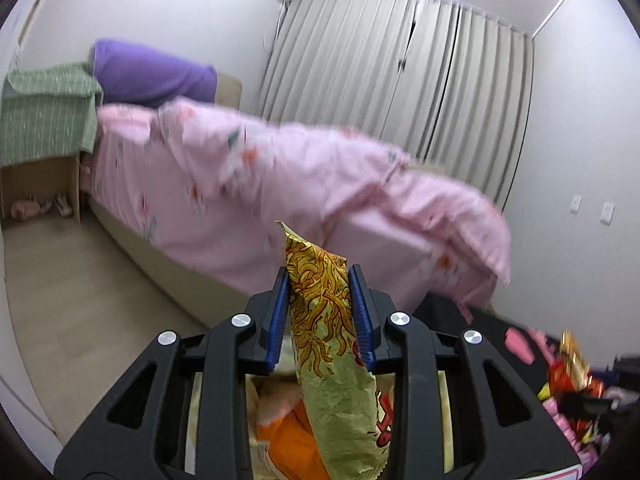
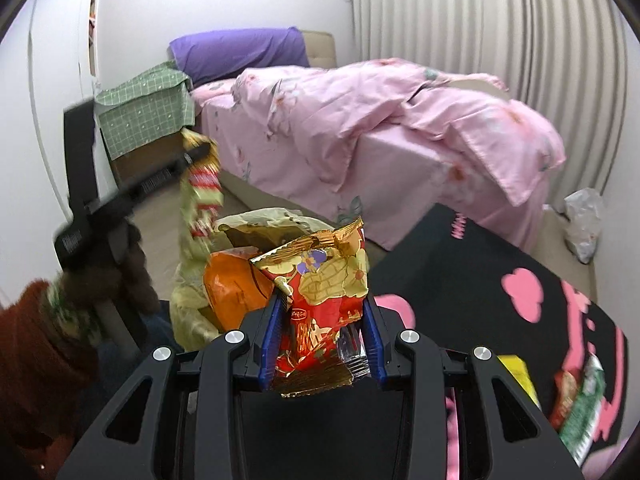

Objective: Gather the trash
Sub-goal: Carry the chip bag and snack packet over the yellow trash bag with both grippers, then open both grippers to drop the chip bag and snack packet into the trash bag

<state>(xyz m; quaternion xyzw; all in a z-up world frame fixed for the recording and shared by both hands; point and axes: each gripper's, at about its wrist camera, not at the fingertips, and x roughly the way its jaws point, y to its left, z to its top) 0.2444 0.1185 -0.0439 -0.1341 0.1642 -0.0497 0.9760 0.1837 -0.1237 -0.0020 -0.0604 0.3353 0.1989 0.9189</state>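
My left gripper (image 1: 319,276) is shut on a yellow-green noodle-print snack wrapper (image 1: 324,320) and holds it above an open yellowish trash bag (image 1: 276,412) with an orange packet inside. In the right wrist view the left gripper (image 2: 196,152) hangs that wrapper (image 2: 202,188) over the bag (image 2: 192,292). My right gripper (image 2: 324,304) is shut on a red and gold snack wrapper (image 2: 320,300), just right of the bag and its orange packet (image 2: 232,288). That wrapper and gripper appear blurred at lower right in the left view (image 1: 568,372).
A bed with a pink quilt (image 2: 360,112) and purple pillow (image 2: 240,52) fills the middle. A black table with pink shapes (image 2: 480,280) carries more wrappers (image 2: 576,408). A green-covered box (image 2: 144,116) stands by the wall. A white plastic bag (image 2: 582,224) lies on the floor.
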